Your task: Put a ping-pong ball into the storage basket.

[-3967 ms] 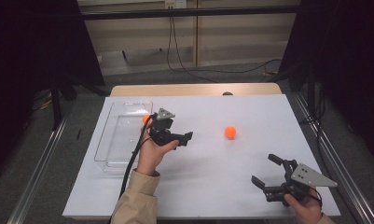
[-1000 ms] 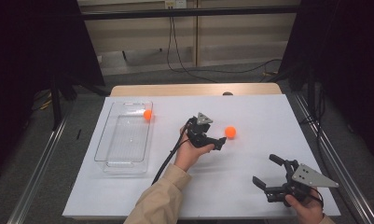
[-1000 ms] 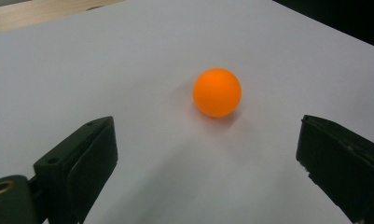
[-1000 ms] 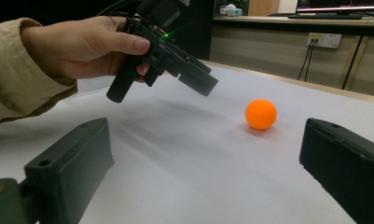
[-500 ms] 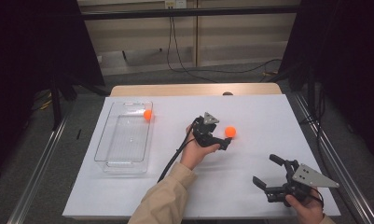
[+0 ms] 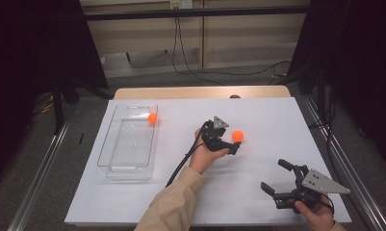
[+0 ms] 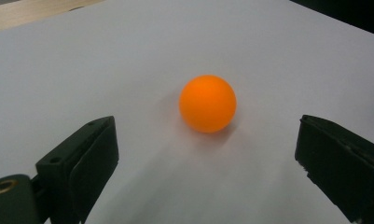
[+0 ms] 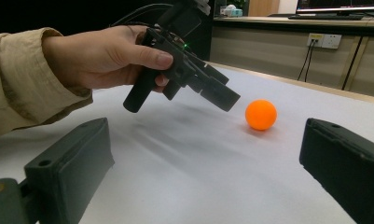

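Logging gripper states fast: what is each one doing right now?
Left gripper: open, empty, jaws either side of the orange ball, not touching.
Right gripper: open, empty, near the table's edge.

In the high view, the left gripper [image 6: 227,144] hides part of the near side of the orange ball [image 6: 237,135], so contact between them cannot be told there. The right hand [image 6: 315,215], near of that ball, is cut off by the bottom edge.
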`<control>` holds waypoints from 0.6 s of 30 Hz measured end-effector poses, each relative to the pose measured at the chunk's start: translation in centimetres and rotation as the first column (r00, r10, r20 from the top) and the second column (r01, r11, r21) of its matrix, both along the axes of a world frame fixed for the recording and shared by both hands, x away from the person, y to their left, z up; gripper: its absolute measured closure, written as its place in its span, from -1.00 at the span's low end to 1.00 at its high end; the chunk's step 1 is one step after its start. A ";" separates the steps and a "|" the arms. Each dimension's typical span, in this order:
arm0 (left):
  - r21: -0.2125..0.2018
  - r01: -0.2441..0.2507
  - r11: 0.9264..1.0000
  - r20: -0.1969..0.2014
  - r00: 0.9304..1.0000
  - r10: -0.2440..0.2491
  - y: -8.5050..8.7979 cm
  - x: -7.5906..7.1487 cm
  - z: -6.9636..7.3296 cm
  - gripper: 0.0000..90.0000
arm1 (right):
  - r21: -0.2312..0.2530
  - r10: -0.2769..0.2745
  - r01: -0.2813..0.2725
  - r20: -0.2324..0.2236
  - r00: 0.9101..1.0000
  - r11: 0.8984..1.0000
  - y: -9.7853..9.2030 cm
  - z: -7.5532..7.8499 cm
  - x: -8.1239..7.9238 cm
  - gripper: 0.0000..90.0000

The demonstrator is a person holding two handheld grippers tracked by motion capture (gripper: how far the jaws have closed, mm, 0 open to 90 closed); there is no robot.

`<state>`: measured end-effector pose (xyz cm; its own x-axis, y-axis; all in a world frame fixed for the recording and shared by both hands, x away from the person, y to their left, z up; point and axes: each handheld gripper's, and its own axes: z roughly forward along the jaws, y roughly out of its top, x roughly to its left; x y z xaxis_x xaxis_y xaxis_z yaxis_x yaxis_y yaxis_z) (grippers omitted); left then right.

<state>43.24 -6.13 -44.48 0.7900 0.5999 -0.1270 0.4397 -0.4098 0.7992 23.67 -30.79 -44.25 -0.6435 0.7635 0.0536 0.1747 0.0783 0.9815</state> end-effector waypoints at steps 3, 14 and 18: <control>-0.002 -0.004 1.000 0.001 1.000 0.004 -0.1 0.1 0.0 -0.87 | 0.001 0.000 0.000 0.000 1.000 1.000 0.0 0.0 0.0 -0.95; -0.005 0.009 1.000 0.000 1.000 -0.009 -0.9 0.1 -0.2 -0.87 | 0.002 -0.002 0.002 0.003 1.000 1.000 0.0 0.0 0.0 -0.95; -0.007 0.004 1.000 -0.006 1.000 -0.004 -1.1 0.3 -0.4 -0.86 | 0.001 -0.001 0.001 0.003 1.000 1.000 0.0 0.0 0.0 -0.95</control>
<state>43.49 -7.26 -44.85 0.7918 0.5954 -0.1363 0.4429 -0.4061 0.7993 23.67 -30.84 -44.24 -0.6431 0.7640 0.0528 0.1719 0.0769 0.9821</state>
